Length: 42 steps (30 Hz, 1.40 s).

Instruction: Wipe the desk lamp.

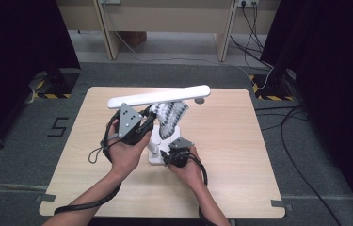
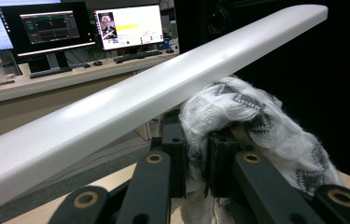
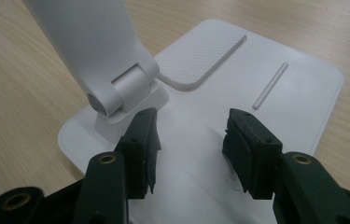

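A white desk lamp stands mid-table, its long bar head (image 1: 160, 96) (image 2: 140, 107) tilted above the flat base (image 1: 155, 159) (image 3: 275, 65). My left gripper (image 1: 148, 117) (image 2: 193, 149) is shut on a black-and-white patterned cloth (image 1: 169, 115) (image 2: 256, 126), which bunches up right under the bar head. My right gripper (image 1: 167, 157) (image 3: 191, 135) is open, its tips low over the base beside the lamp arm's hinge (image 3: 116, 93), with nothing between the jaws.
The wooden table (image 1: 235, 141) has bare room on both sides of the lamp. A small grey disc (image 1: 199, 100) lies near the bar's right end. Cables (image 1: 268, 70) run over the floor behind. Monitors (image 2: 46, 28) stand on a far desk.
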{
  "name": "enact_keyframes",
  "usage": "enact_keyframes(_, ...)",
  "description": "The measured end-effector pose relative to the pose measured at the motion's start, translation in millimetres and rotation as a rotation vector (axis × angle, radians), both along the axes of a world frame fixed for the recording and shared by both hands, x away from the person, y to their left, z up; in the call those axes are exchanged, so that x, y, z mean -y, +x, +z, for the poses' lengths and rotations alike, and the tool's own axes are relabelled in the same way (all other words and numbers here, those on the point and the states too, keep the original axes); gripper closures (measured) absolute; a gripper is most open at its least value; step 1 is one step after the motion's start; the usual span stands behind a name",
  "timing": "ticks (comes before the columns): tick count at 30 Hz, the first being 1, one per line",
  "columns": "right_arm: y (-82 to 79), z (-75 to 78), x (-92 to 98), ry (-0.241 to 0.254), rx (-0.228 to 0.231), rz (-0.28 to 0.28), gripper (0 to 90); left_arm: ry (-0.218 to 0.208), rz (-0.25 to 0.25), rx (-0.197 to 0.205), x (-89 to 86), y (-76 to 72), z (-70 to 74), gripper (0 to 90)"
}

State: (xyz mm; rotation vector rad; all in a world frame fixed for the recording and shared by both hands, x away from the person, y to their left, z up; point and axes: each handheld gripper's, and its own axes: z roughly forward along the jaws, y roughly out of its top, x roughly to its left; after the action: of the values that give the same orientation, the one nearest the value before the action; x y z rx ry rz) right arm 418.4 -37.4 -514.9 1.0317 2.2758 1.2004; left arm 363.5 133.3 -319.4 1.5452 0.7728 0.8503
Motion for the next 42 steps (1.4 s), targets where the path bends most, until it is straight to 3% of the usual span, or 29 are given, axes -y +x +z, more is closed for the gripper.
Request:
enact_keyframes(13,0.8,0.0,-1.0,0.000,0.001,0.000,54.0,-0.015,0.017,-0.003,-14.1,-5.7,-4.4,80.5)
enact_keyframes(17,0.8,0.1,-1.2,-0.002,0.002,0.000,54.0,-0.042,0.019,-0.013,-20.5,-7.5,-5.3,80.5)
enact_keyframes(42,0.7,-0.1,-1.6,0.001,0.000,-0.002,54.0,-0.050,0.075,-0.011,-41.4,-16.0,-10.3,80.5)
